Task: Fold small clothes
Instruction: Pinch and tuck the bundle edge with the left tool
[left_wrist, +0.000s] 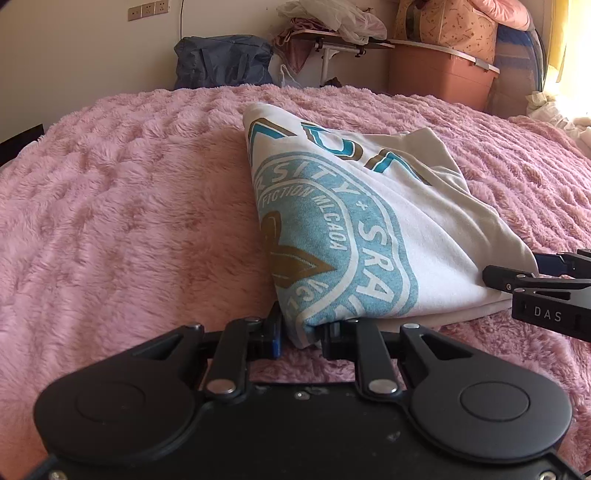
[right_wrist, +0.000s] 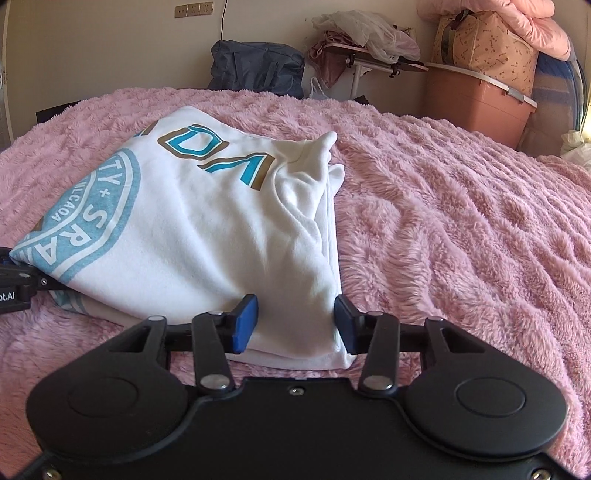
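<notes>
A: Pink fluffy blanket across the whole bed. White shirt with a blue round print lying folded on it, centre to right in the left wrist view, centre left in the right wrist view.

B: And the left gripper?

A: At the bottom centre of its own view, narrow, pinching the near printed corner of the shirt between the pads.

B: Right gripper?

A: Bottom centre of its view, about half apart. Plain white corner of the shirt bunched up in the gap, touching both pads, so gripped there too. Seen also at the right edge of the left wrist view, on the shirt's other near corner.

B: Anything behind the bed?

A: Dark blue bag against the wall, upper centre. Pink storage box at upper right, with a patterned bag on top.
</notes>
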